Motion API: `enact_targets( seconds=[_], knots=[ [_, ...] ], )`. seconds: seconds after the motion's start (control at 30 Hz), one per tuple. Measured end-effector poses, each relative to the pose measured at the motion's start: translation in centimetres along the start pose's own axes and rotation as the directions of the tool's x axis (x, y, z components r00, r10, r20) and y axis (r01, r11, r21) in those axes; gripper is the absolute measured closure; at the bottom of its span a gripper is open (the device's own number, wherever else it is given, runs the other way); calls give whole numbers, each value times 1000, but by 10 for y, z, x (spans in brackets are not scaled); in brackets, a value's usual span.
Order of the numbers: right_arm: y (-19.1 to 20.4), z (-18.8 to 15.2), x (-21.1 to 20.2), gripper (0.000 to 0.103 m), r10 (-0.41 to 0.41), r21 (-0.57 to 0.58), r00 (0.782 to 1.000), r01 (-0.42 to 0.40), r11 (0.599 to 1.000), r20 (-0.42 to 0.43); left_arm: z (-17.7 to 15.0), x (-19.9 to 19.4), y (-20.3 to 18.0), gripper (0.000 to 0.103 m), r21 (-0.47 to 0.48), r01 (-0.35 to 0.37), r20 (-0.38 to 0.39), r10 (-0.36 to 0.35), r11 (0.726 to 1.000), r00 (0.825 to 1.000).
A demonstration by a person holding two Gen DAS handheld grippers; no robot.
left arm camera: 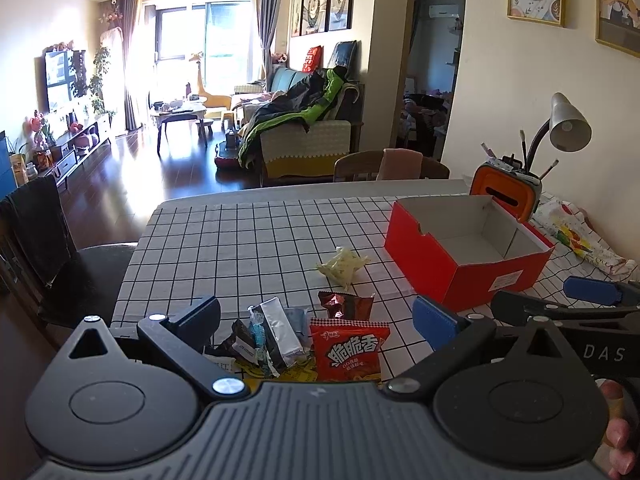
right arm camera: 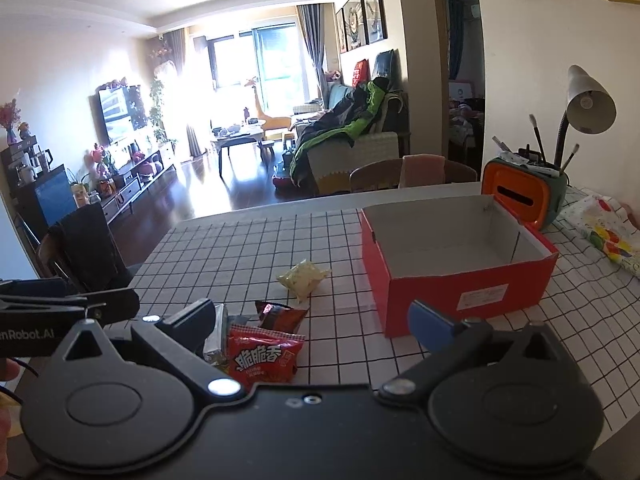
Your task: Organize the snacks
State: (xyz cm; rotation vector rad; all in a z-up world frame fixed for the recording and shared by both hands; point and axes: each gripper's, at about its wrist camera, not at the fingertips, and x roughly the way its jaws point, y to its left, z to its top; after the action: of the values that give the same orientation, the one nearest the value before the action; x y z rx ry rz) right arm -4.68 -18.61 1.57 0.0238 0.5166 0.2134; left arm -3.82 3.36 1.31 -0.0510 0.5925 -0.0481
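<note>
Both the left gripper (left arm camera: 316, 320) and right gripper (right arm camera: 312, 322) hang with fingers spread wide, gripping nothing, over the snack pile (left arm camera: 280, 340) on the checked tablecloth (left arm camera: 240, 248), near the red box (left arm camera: 460, 256).

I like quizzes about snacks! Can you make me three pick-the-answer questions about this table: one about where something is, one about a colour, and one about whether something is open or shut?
1. Where does the pale yellow snack bag lie?
A. in the box
B. on the checked tablecloth, left of the box
C. on a chair

2. What colour is the cardboard box outside?
A. red
B. green
C. white

3. How is the left hand-held gripper?
A. shut on a snack
B. open, holding nothing
C. out of view

Answers:
1 B, it sits alone on the cloth beside the box.
2 A, its outer walls are red.
3 B, its fingers stand wide apart above the snack pile.
</note>
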Motion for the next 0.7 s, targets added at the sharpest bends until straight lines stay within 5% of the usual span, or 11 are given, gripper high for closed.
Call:
enact_targets(
  seconds=[0.7],
  knots=[
    [5, 3, 5, 1, -23, -21, 1000, 23, 1000, 7, -1, 2, 1, 0, -8, 13, 0, -13, 1000, 1000]
  ],
)
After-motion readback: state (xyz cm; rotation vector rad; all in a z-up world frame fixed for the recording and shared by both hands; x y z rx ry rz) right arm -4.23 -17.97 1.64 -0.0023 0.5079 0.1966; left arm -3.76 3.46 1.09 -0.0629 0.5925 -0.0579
